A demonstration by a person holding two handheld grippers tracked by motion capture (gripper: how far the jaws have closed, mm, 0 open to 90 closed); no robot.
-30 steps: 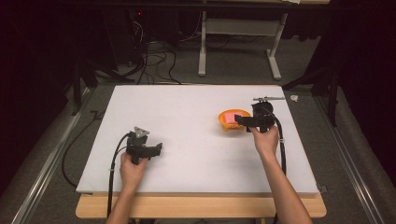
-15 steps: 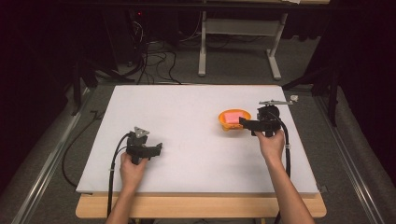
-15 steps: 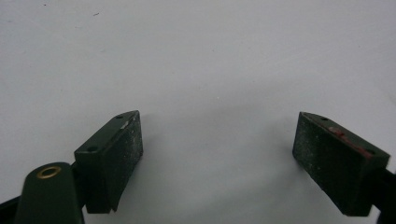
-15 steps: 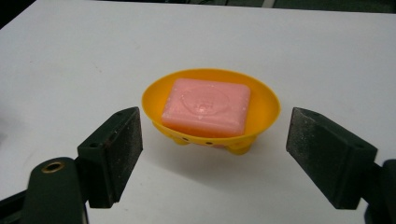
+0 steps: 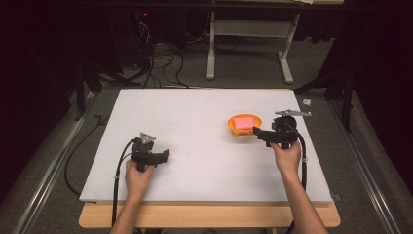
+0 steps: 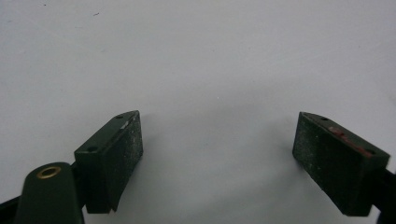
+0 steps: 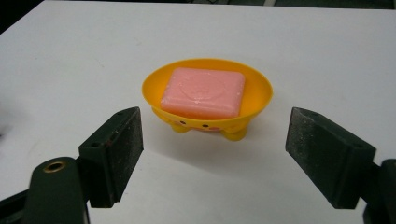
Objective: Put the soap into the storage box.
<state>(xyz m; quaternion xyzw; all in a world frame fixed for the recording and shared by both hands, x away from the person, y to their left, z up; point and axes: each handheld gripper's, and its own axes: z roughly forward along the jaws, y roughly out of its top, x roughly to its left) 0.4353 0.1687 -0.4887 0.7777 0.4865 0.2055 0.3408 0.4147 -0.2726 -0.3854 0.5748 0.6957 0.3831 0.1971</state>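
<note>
- Your left gripper (image 5: 163, 156) sits low over the white table (image 5: 195, 117), near the front edge and toward the front-left corner, your left hand (image 5: 137, 174) wrapped around its body.
- In the left gripper view its jaws stand wide apart, pads (image 6: 126, 154) facing each other across bare white surface. Nothing is between them and nothing touches them.
- The cable (image 5: 117, 185) from that gripper loops back over the front edge beside your forearm.
- Your right gripper (image 5: 257, 131) is held farther in, on the right half of the table, near the right edge, jaws pointing left toward the soap dish (image 5: 244, 125).
- In the right gripper view its jaws are also spread wide, wider than the dish, and hold nothing. The dish lies just beyond the jaw tips, centred in the gap, not touching either pad (image 7: 119, 149).
- The soap dish is orange-yellow, oval, upright on small feet, right of the table's middle.
- A pink soap bar (image 7: 204, 92) lies flat inside the dish, corners close to the rim.
- Beyond the far edge: dark floor, cables, and a grey stand (image 5: 210, 48).
</note>
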